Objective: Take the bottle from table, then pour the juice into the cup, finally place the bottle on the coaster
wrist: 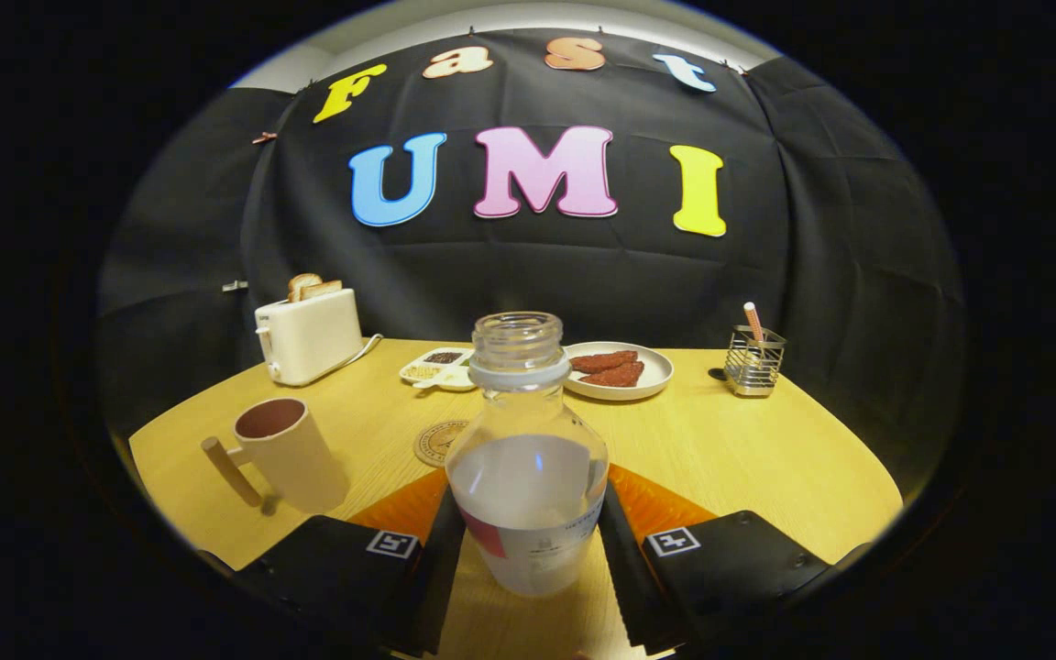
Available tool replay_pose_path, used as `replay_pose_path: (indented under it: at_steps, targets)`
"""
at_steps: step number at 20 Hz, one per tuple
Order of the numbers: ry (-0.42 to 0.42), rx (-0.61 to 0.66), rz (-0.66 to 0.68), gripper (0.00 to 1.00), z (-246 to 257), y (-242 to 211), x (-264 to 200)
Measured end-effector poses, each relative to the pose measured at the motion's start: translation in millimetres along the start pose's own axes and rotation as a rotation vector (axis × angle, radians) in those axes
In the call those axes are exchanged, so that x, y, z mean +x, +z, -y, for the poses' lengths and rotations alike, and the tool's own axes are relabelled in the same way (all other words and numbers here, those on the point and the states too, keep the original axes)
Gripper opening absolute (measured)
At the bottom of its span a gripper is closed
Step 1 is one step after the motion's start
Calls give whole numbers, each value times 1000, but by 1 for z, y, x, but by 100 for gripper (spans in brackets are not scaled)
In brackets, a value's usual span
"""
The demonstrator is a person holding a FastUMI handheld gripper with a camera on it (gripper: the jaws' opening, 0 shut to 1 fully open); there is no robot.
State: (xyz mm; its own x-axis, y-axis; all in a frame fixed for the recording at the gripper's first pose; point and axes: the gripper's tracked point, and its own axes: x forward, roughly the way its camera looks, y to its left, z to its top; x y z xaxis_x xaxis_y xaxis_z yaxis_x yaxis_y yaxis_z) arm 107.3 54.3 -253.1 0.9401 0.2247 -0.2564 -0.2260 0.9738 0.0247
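A clear bottle [528,458] without a cap, partly filled with pale juice, stands upright between my fingers. My gripper [528,527] is shut on the bottle, one finger [441,541] pressing its left side and the other its right side. A cream cup [291,451] with a wooden handle stands to the left of the bottle, a little ahead of the fingers. The round cork coaster [436,442] lies on the table just beyond the bottle on its left, partly hidden by it.
On the wooden table [748,449], a white toaster [308,335] with bread stands far left. A small divided dish [439,368] and a plate [652,380] with red-brown slices lie behind the bottle. A wire holder [753,361] stands far right.
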Motion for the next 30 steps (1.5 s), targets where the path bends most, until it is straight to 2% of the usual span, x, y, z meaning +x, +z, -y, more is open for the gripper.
replay_pose_path:
  at_steps: [5, 8, 11, 14, 21, 26, 30]
  targets:
    - [4, -135, 21, 74, 0, 38, -2]
    - [-5, -281, 23, 74, -2, 63, 1]
    - [-56, -451, 20, 74, -1, 87, 4]
    - [-60, -580, 26, 74, -18, 101, 10]
    - [-47, -853, -26, 74, -58, 92, 19]
    - [-4, -1009, -91, 74, -80, 62, 30]
    - [-4, -1138, -71, 73, -93, 63, 40]
